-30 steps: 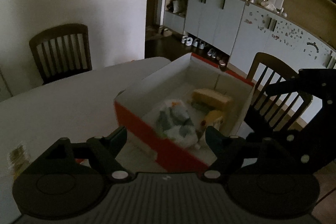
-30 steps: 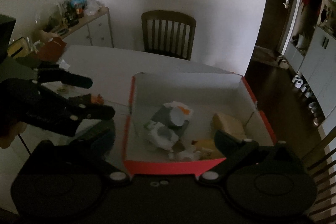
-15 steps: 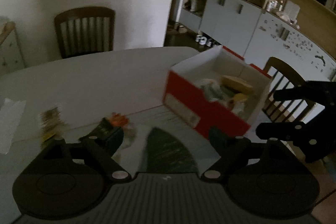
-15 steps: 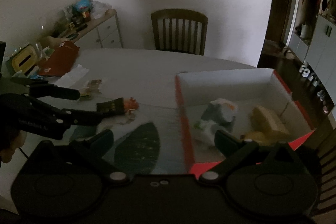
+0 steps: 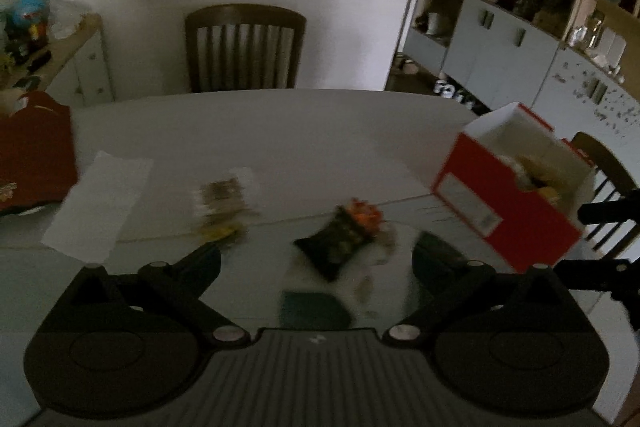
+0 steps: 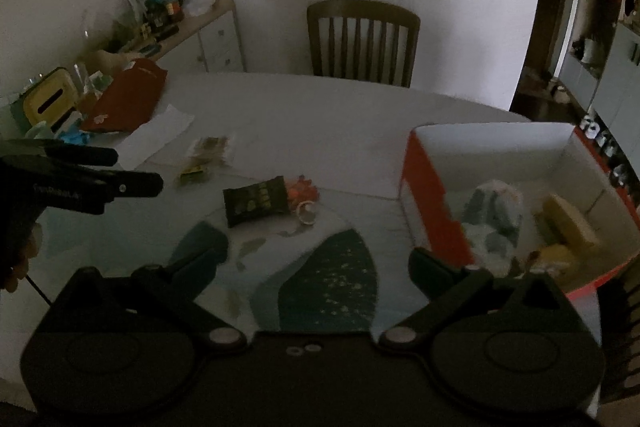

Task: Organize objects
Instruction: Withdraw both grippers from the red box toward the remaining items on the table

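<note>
A red and white box (image 5: 506, 187) (image 6: 432, 187) stands at the table's right end, holding a pale bag (image 6: 494, 207) and yellow packs (image 6: 568, 223). A dark snack packet (image 5: 336, 247) (image 6: 256, 201) lies mid-table with a small orange item (image 5: 364, 213) (image 6: 302, 189) beside it. A clear packet (image 5: 222, 195) (image 6: 208, 151) lies further left. My left gripper (image 5: 316, 259) is open and empty, just short of the dark packet. My right gripper (image 6: 318, 255) is open and empty over the patterned mat (image 6: 328, 279).
A white paper sheet (image 5: 100, 203) and a red bag (image 5: 32, 151) lie on the table's left. A wooden chair (image 5: 244, 51) stands behind the table, another (image 5: 608, 179) behind the box. A cluttered sideboard (image 6: 172, 27) lines the left wall.
Both grippers have swung left, away from the box and toward the loose packets on the table. The box has slid to the right of both views. Both stayed open.
</note>
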Tool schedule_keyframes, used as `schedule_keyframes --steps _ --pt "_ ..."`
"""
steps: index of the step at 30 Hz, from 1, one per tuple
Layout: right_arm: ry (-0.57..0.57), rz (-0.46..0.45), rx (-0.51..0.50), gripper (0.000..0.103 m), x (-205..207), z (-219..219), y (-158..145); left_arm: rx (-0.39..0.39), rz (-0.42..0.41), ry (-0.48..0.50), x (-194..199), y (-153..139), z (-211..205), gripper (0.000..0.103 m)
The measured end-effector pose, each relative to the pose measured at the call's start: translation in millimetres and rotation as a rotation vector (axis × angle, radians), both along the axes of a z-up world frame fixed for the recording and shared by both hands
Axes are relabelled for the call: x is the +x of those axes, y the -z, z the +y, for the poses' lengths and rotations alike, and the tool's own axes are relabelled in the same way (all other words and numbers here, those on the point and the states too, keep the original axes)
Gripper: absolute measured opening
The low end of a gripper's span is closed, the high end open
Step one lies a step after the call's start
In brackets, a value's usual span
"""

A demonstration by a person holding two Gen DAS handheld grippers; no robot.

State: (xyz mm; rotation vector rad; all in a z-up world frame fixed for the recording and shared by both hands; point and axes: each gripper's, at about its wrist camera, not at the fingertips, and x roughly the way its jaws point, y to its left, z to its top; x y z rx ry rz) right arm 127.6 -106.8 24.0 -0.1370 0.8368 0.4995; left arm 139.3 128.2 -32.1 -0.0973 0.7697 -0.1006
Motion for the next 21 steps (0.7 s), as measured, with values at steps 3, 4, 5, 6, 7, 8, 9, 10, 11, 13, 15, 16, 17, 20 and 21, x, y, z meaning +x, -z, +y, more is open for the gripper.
schedule_keyframes --steps 3,4,5,6,7,8,9,10,11,13,15,16,17,20,21 --pt "0.009 0.009 -0.010 0.102 5 14 6 0.004 0.011 -0.005 4 9 15 0.102" --pt "0.014 0.014 -0.012 0.102 9 18 9 0.005 0.016 -0.010 7 13 21 0.102" --pt "0.018 0.018 -0.013 0.102 12 23 11 0.007 0.017 -0.016 8 17 26 0.102" --pt "0.022 0.021 -0.016 0.102 15 28 13 0.012 0.020 -0.022 10 21 31 0.102" --pt "0.025 0.024 -0.020 0.102 17 33 15 0.019 0.024 -0.027 14 25 35 0.102" --pt "0.029 0.027 -0.021 0.102 21 38 18 0.027 0.029 -0.029 17 29 39 0.102" --pt "0.031 0.030 -0.021 0.102 24 43 21 0.038 0.029 -0.031 21 33 42 0.102" --pt "0.034 0.032 -0.023 0.102 27 48 23 0.056 0.027 -0.032 25 39 45 0.102" --pt "0.039 0.035 -0.026 0.102 30 53 25 0.071 0.027 -0.035 29 43 46 0.102" --pt "0.055 0.041 -0.031 0.102 39 64 32 0.099 0.028 -0.038 37 53 50 0.102" --pt "0.088 0.041 -0.037 0.102 47 74 38 0.104 0.035 -0.046 44 63 54 0.102" --pt "0.112 0.040 -0.042 0.102 51 78 41 0.101 0.038 -0.048 47 67 56 0.102" --pt "0.137 0.040 -0.046 0.102 56 82 44 0.098 0.042 -0.051 50 71 57 0.102" --pt "0.186 0.054 -0.046 0.102 70 92 52 0.084 0.050 -0.056 58 83 62 0.102" --pt "0.199 0.060 -0.048 0.102 76 96 56 0.082 0.052 -0.057 60 86 63 0.102"
